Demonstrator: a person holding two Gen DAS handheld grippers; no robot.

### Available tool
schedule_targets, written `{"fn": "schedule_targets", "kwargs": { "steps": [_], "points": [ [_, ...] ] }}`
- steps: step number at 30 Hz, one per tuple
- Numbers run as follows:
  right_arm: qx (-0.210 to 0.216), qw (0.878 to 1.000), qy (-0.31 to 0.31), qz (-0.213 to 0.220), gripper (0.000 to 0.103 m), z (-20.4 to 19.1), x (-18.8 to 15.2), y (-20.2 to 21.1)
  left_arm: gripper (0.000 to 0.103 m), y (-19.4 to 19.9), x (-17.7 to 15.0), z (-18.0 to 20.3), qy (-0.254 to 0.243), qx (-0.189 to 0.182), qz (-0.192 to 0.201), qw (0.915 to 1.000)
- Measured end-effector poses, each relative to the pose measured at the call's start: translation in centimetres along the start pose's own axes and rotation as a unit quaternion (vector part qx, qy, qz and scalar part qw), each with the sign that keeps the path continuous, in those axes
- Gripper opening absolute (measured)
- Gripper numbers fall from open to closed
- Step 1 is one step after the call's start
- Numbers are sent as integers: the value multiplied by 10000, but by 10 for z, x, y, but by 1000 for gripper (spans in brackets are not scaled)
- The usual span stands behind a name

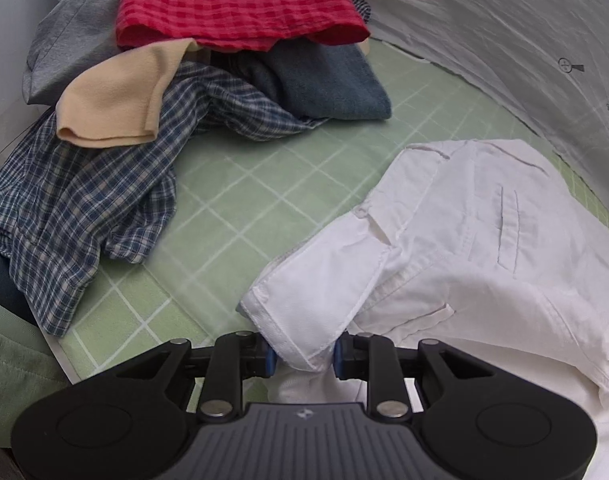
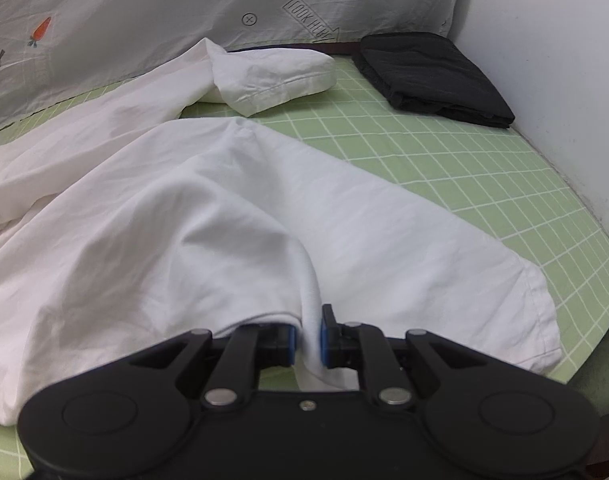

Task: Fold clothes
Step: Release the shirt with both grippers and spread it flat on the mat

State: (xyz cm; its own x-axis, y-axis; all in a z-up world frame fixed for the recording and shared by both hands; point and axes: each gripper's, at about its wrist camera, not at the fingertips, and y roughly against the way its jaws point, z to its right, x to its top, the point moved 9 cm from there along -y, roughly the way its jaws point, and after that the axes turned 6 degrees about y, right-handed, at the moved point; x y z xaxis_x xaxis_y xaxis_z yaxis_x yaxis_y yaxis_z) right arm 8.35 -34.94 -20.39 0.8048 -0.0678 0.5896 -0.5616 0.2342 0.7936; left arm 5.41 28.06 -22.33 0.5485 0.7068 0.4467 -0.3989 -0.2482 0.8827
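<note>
White trousers (image 1: 476, 248) lie spread on the green grid mat (image 1: 240, 184). In the left wrist view their waistband end with pockets faces me, and my left gripper (image 1: 302, 356) is shut on a thick fold of the waistband. In the right wrist view the trousers (image 2: 192, 216) stretch away, one leg cuff (image 2: 276, 76) lying far back. My right gripper (image 2: 307, 340) is shut on a thin pinched ridge of the white cloth, lifting it slightly off the mat (image 2: 464, 168).
A heap of unfolded clothes sits at the far left: red checked cloth (image 1: 236, 0), beige piece (image 1: 116, 96), blue plaid shirt (image 1: 84, 200), denim (image 1: 324, 80), grey garment (image 1: 72, 24). A folded black garment (image 2: 428, 76) rests far right by the white wall. A grey printed sheet (image 2: 144, 12) hangs behind.
</note>
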Motion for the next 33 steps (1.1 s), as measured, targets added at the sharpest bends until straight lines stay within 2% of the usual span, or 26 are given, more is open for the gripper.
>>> {"fn": "schedule_targets", "kwargs": {
  "steps": [3,5,6,7,8,9,11,14,17,20,25,30,33],
  "points": [
    [47,9999,-83,-42,12,0,-1,-2,38,5,0,4,-153,269,30,9995],
    [76,9998,-178,-54,13,4,0,-2,39,11,0,6,-159,467,12,9988],
    [63,9998,-197,-39,15,6,1,-1,46,16,1,7,-150,575,-7,9982],
    [47,9998,-209,-22,21,9,2,0,52,21,1,9,-176,680,0,9975],
    [30,9997,-222,-5,32,11,2,0,69,26,1,14,-251,744,56,9969],
    [3,9998,-209,27,36,15,2,1,76,31,1,19,-341,786,130,9962],
    [-39,9998,-181,65,47,23,1,2,76,43,-1,35,-553,844,251,9946],
    [61,9997,-241,70,54,40,-1,4,82,60,-6,61,-743,840,392,9929],
    [97,9999,48,70,57,49,1,0,83,74,-20,92,-895,656,391,9931],
    [126,9992,360,70,68,57,4,-3,83,77,-50,130,-1103,333,180,9932],
    [174,9959,880,70,75,71,8,-9,83,66,-114,194,-1484,-116,-310,9884],
    [254,9891,1444,106,80,79,12,-15,83,58,-170,235,-1848,-253,-665,9802],
    [394,9870,1552,129,82,83,11,-16,83,55,-193,248,-2006,-241,-803,9761]
  ]
}}
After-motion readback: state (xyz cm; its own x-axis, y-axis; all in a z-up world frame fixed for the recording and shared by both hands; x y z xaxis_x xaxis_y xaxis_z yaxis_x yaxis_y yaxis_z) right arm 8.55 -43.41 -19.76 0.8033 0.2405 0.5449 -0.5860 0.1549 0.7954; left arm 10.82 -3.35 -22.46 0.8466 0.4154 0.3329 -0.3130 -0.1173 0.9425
